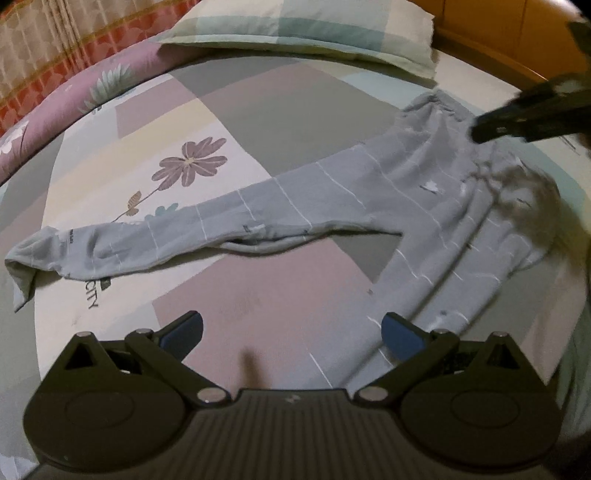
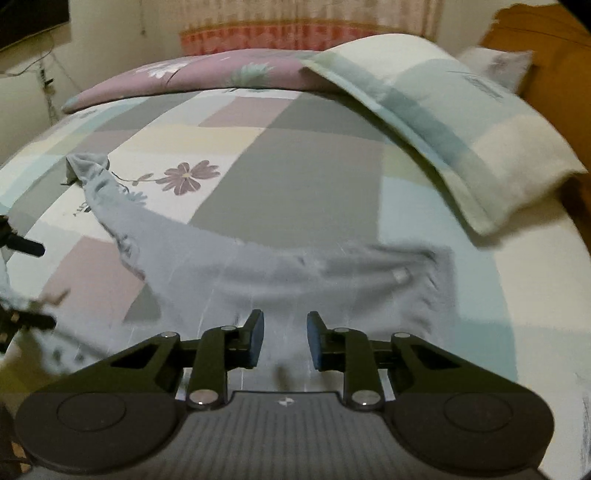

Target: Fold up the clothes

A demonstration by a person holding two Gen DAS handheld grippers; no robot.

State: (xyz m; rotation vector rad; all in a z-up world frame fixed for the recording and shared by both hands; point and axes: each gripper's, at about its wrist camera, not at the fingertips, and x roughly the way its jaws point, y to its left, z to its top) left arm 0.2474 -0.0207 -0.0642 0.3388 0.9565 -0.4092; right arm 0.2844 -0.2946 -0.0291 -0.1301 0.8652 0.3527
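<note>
Grey pyjama trousers (image 1: pixel 332 206): flat on patchwork bedsheet (image 1: pixel 258 110), one leg running toward left of frame. Right gripper (image 2: pixel 285 339), nearer waistband, narrowly parted, empty. Left gripper (image 1: pixel 291 332) wide, empty.

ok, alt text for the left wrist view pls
A grey pair of trousers with thin white lines lies spread on a patchwork floral bedsheet, one leg stretched out to the left. The left gripper is open above the sheet, nothing between its blue pads; the right gripper reaches in, blurred, over the waistband, below a checked pillow.
</note>
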